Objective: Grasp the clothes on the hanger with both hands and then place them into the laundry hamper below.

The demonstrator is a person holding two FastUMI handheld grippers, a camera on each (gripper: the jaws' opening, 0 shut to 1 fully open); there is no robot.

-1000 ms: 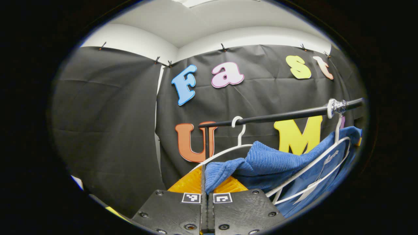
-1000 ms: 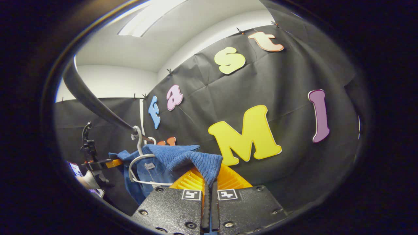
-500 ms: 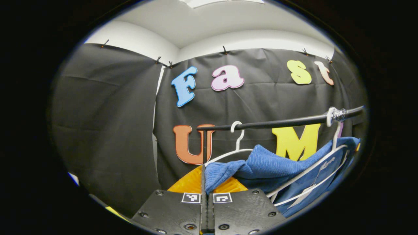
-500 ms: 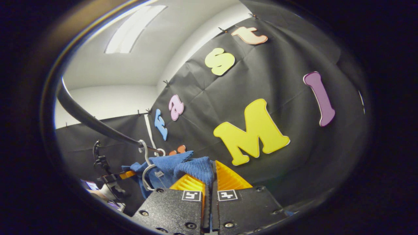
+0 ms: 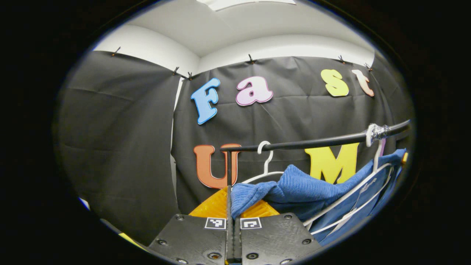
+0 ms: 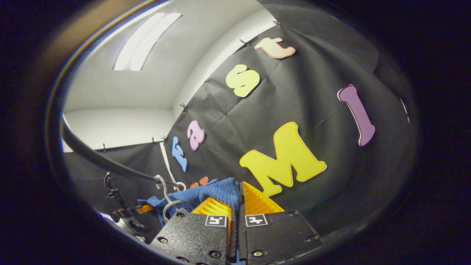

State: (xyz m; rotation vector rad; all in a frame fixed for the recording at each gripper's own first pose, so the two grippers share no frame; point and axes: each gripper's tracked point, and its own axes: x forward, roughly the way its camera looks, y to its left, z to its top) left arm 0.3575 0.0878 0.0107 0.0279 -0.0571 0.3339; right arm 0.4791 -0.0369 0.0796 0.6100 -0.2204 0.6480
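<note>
Both grippers (left [image 5: 231, 206], right [image 6: 237, 206]) stay clamped on the blue cloth [image 5: 294, 186], now lower.

Lighting: even, fairly bright overhead — ceiling panel [image 6: 145, 38] glares white at upper left of the right gripper view. Fisheye bending strong toward edges; rail [image 6: 106, 163] curves. Centre sharp, rims soft — shadows faint.

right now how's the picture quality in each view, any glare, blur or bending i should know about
Left gripper view: sharp and evenly lit, the blue cloth shows its ribbing clearly; the fisheye bows the black rail slightly. Right gripper view: the ceiling light is blown out to white, the rail curves hard near the left edge, and the picture is tilted and softer toward the rim.
</note>
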